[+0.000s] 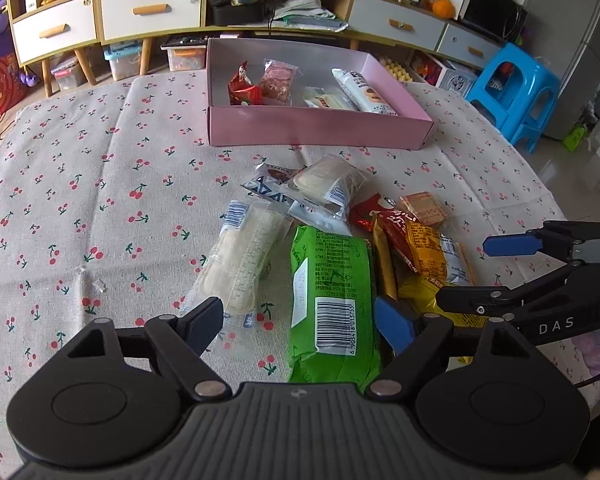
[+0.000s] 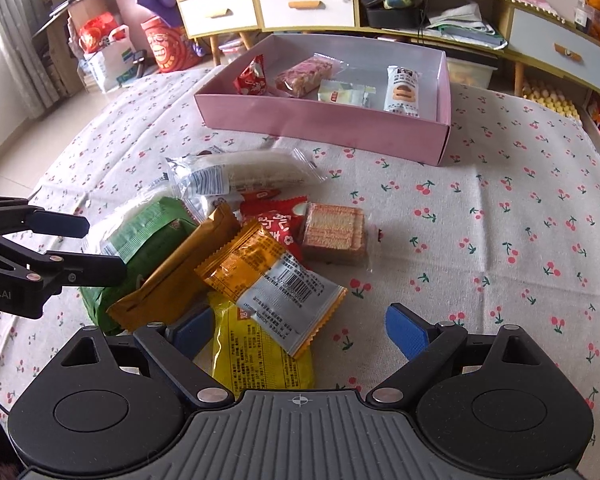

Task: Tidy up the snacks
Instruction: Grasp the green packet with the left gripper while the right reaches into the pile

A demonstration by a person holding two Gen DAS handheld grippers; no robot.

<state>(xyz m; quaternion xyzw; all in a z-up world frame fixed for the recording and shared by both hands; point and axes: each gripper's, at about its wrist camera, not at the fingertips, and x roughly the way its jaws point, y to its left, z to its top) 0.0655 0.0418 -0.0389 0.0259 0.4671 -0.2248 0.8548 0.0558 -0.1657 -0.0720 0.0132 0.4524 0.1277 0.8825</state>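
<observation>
Far left of the bench [image 1: 80, 208] is just cherry-print cloth, wide open right out to its rounded edge, with two tiny clear scraps [image 1: 90, 278] the only bits lying there. The left hand-held gripper [image 1: 304, 324] hangs over the near end of the snack pile [image 1: 340, 232] with its fingers spread; the green pack [image 1: 332, 280] sits between them, the right pad just at its edge, but I can't see either one pressing on it. A pale rice-cracker pack [image 1: 244, 256] lies just left of the green one, its near end by the left finger. Further back, the pink box [image 1: 320, 124] sits apart from the pile with a strip of bare cloth between them; inside, in a row, are a red pack [image 1: 242, 88], a pink bar [image 1: 278, 80], a small pale pack [image 1: 324, 100] and a white cookie pack [image 1: 366, 90], with lots of floor room left along its back wall. Right of the green pack come a gold pack [image 2: 176, 268], an orange pack [image 2: 268, 276] lying on a yellow pack [image 2: 260, 356], and a wafer pack [image 2: 334, 232] at the pile's right edge. The right hand-held gripper [image 2: 300, 332] is spread wide too, straddling the yellow and orange packs with nothing pinched. Beyond the wafers the cloth runs bare to the bench's right edge.
</observation>
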